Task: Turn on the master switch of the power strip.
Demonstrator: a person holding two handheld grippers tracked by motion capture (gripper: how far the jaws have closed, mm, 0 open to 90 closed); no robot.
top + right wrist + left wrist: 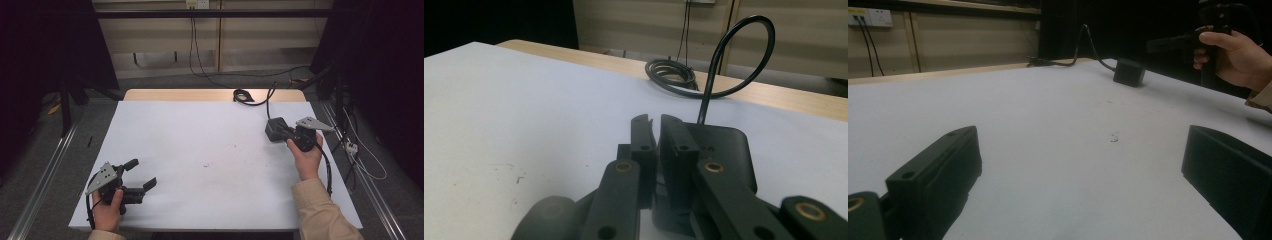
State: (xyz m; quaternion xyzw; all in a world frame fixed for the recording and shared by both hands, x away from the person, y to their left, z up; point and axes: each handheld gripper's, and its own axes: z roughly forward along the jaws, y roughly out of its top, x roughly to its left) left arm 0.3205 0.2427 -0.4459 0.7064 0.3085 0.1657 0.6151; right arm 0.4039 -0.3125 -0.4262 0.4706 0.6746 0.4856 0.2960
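White table (200, 150) carries black power adapter (275, 128) near far right corner, cable (243, 96) coiled behind it. Right gripper (280, 131) jaws nearly closed, resting just at adapter, grasp unclear. Left gripper (142, 175) wide open, well apart from adapter.

My right gripper (654, 120), jaws nearly together, sits just in front of the black box (724, 150) (touching? can't tell); its cable (744, 55) loops up behind it toward a coil (671, 72).
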